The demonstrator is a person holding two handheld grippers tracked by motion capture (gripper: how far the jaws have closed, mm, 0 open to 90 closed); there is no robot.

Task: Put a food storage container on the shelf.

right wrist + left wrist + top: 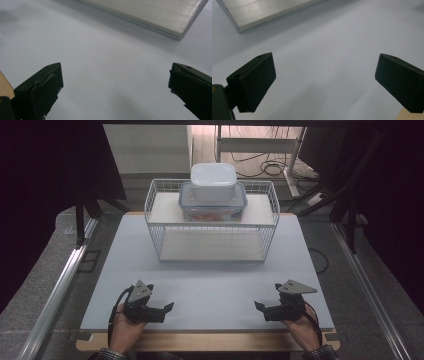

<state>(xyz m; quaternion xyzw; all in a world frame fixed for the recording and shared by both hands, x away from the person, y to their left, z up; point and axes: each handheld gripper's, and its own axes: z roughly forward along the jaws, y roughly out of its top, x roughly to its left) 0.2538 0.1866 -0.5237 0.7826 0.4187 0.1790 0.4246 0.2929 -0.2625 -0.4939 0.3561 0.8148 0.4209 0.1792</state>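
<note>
A white wire basket rack (211, 222) stands at the back middle of the table. On its upper shelf sits a clear food box with a blue-grey lid (213, 206), and a smaller white lidded box (213, 181) is stacked on top of it. My left gripper (169, 307) rests near the front left edge, open, nothing between its jaws. Its black pads (254, 82) stand wide apart over bare table. My right gripper (258, 306) rests near the front right edge, open too. Its pads (42, 90) are spread with nothing between them.
The light grey table top (210, 285) lies on a wooden board whose front edge (210, 340) shows. The rack's lower shelf board (269, 11) shows in the left gripper view, and the same shelf board (155, 15) in the right gripper view. Dark curtains and cables surround the table.
</note>
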